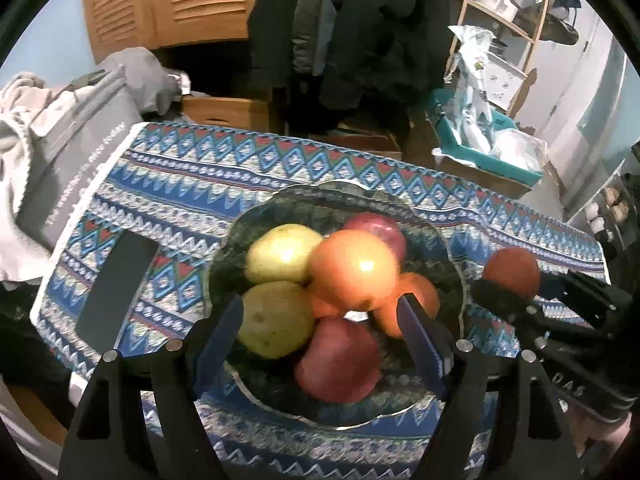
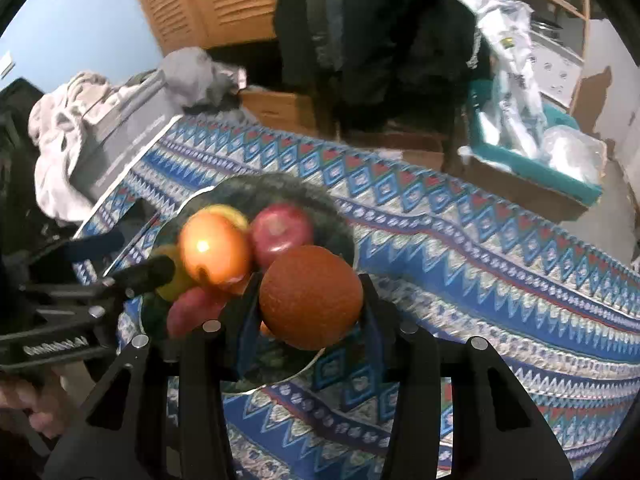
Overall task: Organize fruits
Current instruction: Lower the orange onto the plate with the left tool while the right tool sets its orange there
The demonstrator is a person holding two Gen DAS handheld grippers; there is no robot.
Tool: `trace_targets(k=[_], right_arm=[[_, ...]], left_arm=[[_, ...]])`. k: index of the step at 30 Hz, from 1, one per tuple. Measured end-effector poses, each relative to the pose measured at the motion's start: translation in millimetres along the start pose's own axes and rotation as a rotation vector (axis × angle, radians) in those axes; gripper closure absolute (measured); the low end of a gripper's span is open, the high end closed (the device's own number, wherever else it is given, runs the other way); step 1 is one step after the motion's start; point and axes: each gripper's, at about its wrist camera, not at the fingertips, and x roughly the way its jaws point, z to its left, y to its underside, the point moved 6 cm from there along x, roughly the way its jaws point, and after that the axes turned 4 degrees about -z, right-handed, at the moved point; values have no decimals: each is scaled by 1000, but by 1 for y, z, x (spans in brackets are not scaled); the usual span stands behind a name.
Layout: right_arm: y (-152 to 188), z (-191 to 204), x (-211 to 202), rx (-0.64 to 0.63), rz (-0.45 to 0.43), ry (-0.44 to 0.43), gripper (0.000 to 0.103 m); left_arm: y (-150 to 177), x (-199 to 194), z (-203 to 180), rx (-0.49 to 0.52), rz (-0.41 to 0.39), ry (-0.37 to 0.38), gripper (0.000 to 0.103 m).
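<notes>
A dark green bowl sits on the patterned tablecloth and holds several fruits: an orange-red apple on top, two yellow pears, red apples and an orange. My left gripper is open above the bowl's near side, fingers either side of the pile, holding nothing. My right gripper is shut on an orange and holds it just right of the bowl, above its rim. That orange also shows in the left wrist view.
A black phone lies on the cloth left of the bowl. A grey bag with clothes sits at the table's left end. A teal box with plastic bags stands on the floor beyond the table. Dark coats hang behind.
</notes>
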Motion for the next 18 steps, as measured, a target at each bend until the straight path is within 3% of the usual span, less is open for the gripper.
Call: trace_targets(k=[10,18], right_arm=[[13,35,11,-47,61,-71,57],[10,45,5,-50,51,-99,48]], left_arm=[[7,-15,28,-52,-12,-41,23],[6,-24,30,-62,-25,-41,23]])
